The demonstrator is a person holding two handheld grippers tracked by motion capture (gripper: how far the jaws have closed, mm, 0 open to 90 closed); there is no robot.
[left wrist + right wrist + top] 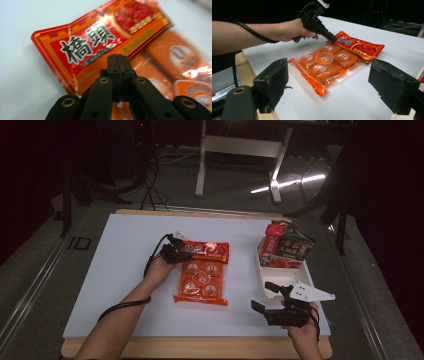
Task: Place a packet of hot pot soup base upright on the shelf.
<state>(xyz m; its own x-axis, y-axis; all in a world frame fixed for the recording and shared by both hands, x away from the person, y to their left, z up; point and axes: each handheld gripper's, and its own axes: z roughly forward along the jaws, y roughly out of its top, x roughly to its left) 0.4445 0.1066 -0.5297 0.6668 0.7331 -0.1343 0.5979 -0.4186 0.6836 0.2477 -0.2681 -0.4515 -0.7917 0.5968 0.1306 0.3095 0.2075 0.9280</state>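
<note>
From above, we see an orange snack pack point(201, 281) with a red header lying flat mid-table on the white tabletop point(115, 270), our left gripper point(176, 251) at its far left corner, open board to the left, a white tray point(270, 287) of packets to the right. In our left gripper view the jaws are pressed together over the header, nothing visibly between them. In our right gripper view our right gripper point(328, 86) stands with jaws wide apart and empty, bare white surface ahead, the wooden table edge point(243, 65) at left.
</note>
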